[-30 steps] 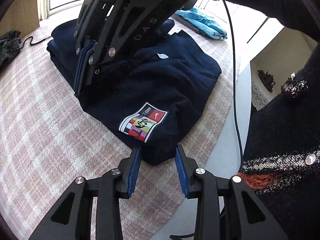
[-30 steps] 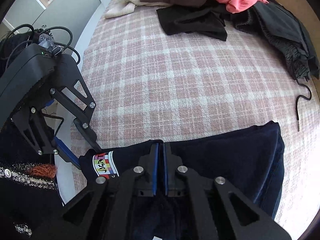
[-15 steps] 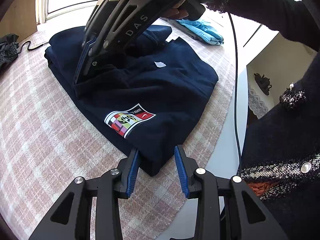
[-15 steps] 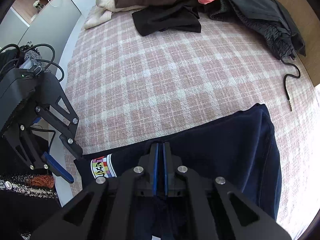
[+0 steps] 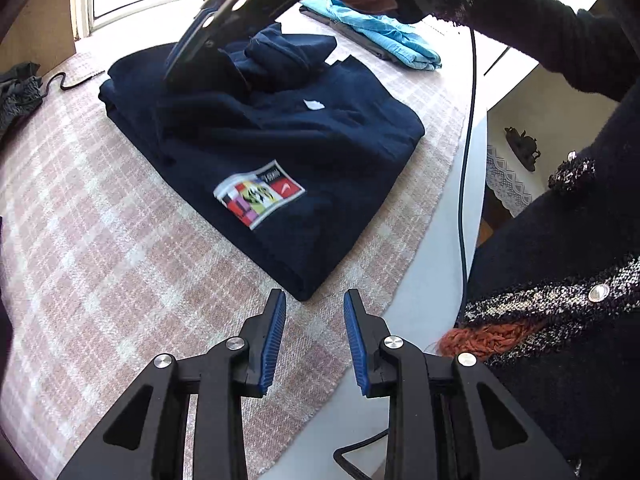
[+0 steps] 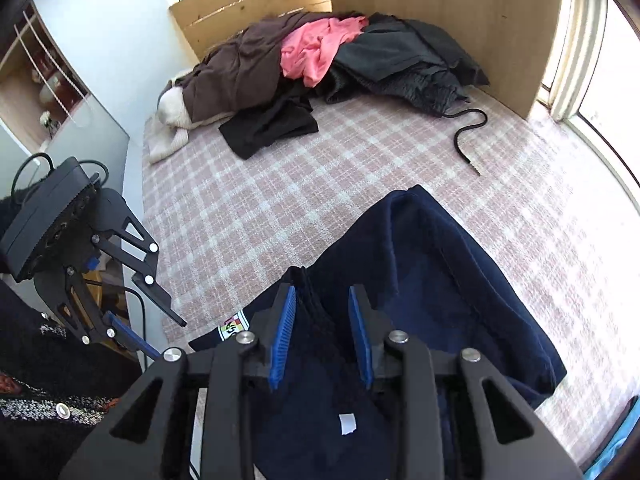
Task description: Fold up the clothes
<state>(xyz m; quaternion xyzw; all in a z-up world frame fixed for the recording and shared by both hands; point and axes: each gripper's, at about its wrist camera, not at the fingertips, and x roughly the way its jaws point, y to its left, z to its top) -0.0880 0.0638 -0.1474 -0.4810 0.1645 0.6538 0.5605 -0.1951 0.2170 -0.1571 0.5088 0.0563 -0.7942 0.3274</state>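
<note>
A folded navy sweatshirt (image 5: 280,136) with a colourful patch (image 5: 258,193) and a small white tag lies on the pink plaid cloth (image 5: 100,260). My left gripper (image 5: 314,312) is open and empty, just short of the sweatshirt's near corner. My right gripper (image 6: 322,306) is open above the sweatshirt (image 6: 432,296), with a raised fold of navy fabric standing between its fingers. The right gripper also shows at the top of the left wrist view (image 5: 224,28), lifted over the sweatshirt's far part. The left gripper shows in the right wrist view (image 6: 132,320).
A pile of unfolded clothes (image 6: 320,64), brown, pink and black, lies at the far end by a wooden board. A black cord (image 6: 468,136) lies on the cloth. Folded light blue clothing (image 5: 380,36) sits beyond the sweatshirt. The white table edge (image 5: 432,280) and the person's body are at right.
My right gripper has opened, let go of the sweatshirt fold and lifted upward. My left gripper has drawn back slightly from the sweatshirt's corner.
</note>
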